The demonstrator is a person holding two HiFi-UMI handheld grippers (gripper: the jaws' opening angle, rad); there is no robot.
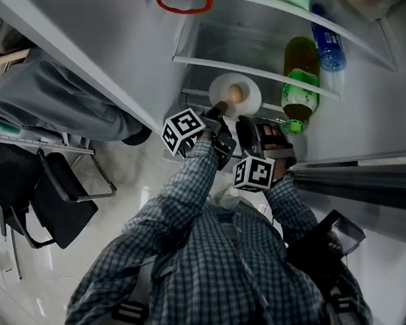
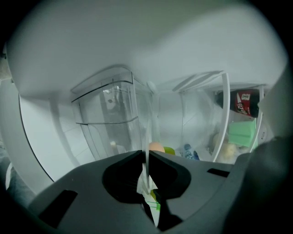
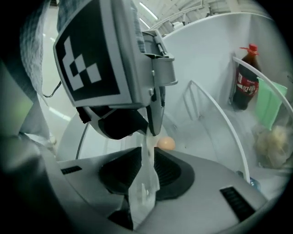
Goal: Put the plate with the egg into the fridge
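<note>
A white plate (image 1: 248, 98) with a brown egg (image 1: 235, 92) on it hangs at the front of a fridge shelf (image 1: 266, 72). My left gripper (image 1: 218, 110) is shut on the plate's near left rim. My right gripper (image 1: 246, 122) is shut on the near rim beside it. In the left gripper view the plate (image 2: 147, 176) shows edge-on, pinched in the left gripper (image 2: 146, 158), with the egg (image 2: 156, 147) beyond. In the right gripper view the right gripper (image 3: 146, 157) clamps the plate's rim (image 3: 144, 187). The egg (image 3: 165, 143) lies past it, and the left gripper (image 3: 151, 123) bites the same rim above.
A green bottle (image 1: 300, 76) and a blue-capped bottle (image 1: 328, 42) stand in the fridge to the plate's right. A cola bottle (image 3: 246, 85) and a green pack (image 3: 269, 103) sit on a farther shelf. A clear drawer (image 2: 107, 119) is at left. A black chair (image 1: 62, 198) stands outside.
</note>
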